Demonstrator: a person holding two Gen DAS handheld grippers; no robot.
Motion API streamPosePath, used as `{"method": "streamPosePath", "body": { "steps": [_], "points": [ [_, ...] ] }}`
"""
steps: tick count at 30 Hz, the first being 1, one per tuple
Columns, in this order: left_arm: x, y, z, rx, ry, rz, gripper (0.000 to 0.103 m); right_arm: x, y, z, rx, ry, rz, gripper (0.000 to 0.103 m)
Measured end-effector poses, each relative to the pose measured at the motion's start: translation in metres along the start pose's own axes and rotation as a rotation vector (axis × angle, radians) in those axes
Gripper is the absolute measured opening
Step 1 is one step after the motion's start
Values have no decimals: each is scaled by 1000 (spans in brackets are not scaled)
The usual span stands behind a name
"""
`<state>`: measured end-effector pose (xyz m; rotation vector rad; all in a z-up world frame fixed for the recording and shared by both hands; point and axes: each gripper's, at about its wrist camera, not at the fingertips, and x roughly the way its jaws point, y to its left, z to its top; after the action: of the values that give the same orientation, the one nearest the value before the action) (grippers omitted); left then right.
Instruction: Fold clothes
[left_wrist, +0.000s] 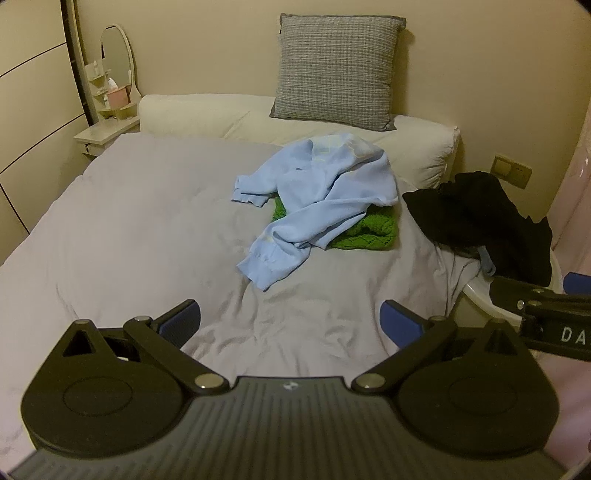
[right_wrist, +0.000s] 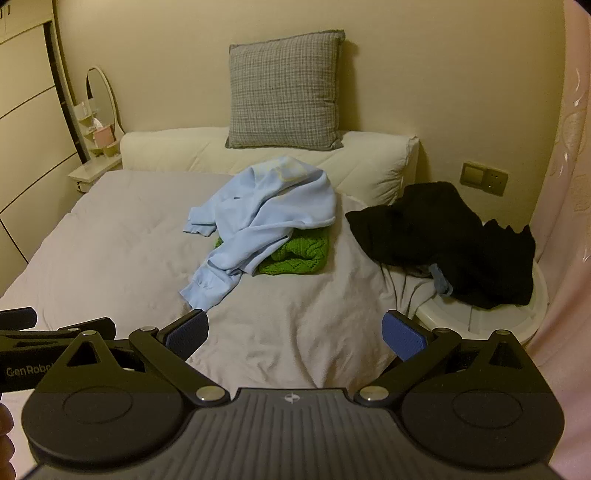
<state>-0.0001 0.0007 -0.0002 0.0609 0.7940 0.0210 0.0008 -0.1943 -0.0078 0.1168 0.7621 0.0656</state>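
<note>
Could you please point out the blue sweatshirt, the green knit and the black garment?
blue sweatshirt (left_wrist: 332, 184), left wrist view, on its body.
green knit (right_wrist: 295, 256), right wrist view, exposed edge.
black garment (right_wrist: 443, 229), right wrist view, its middle.

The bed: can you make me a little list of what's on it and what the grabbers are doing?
bed: grey sheet, wrinkled
blue sweatshirt: crumpled, lying partly over the green knit
green knit: under the sweatshirt
black clothes: heaped over the white basket, right of the bed
grey cushion: upright against the wall
left gripper: open, empty
right gripper: open, empty
</note>
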Motion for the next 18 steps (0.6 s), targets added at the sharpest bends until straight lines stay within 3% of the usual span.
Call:
{"method": "streamPosePath", "body": {
  "steps": [18],
  "points": [
    [0, 8, 2, 1, -6, -14, 102, 1, 3, -1, 5, -1, -11, 103]
  ]
}}
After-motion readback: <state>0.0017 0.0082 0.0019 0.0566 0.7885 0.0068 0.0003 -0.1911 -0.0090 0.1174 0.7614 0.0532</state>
